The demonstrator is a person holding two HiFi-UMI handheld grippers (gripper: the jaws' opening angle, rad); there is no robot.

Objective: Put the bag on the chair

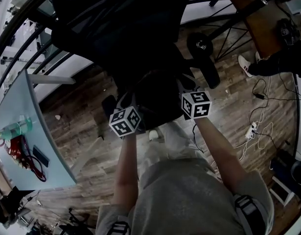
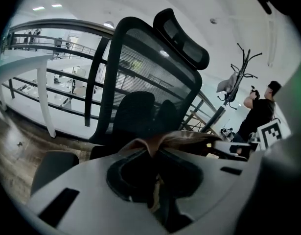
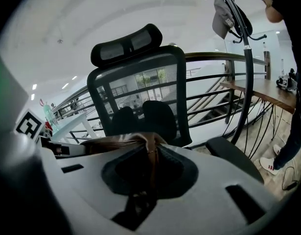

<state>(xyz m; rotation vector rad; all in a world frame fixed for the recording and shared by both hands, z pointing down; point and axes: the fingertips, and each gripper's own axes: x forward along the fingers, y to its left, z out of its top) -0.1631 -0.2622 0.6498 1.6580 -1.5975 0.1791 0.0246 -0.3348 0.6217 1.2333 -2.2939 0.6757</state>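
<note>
In the head view a dark bag [image 1: 157, 98] hangs between my two grippers, over the front of a black office chair [image 1: 126, 28]. My left gripper [image 1: 128, 101] and right gripper [image 1: 187, 86] each carry a marker cube. In the left gripper view the jaws [image 2: 152, 153] are shut on the bag's brown edge [image 2: 182, 139], with the chair's mesh back [image 2: 145, 82] close ahead. In the right gripper view the right gripper [image 3: 151, 152] is likewise shut on the brown strap [image 3: 118, 142], facing the chair back [image 3: 140, 87] and headrest [image 3: 127, 44].
A pale table [image 1: 42, 131] at the left holds a green bottle [image 1: 15, 129], a red item [image 1: 15, 148] and a phone [image 1: 41, 155]. Cables and a power strip [image 1: 253, 129] lie on the wood floor at the right. A person [image 2: 258, 114] stands by a coat stand [image 2: 238, 77]. A railing [image 3: 214, 58] runs behind the chair.
</note>
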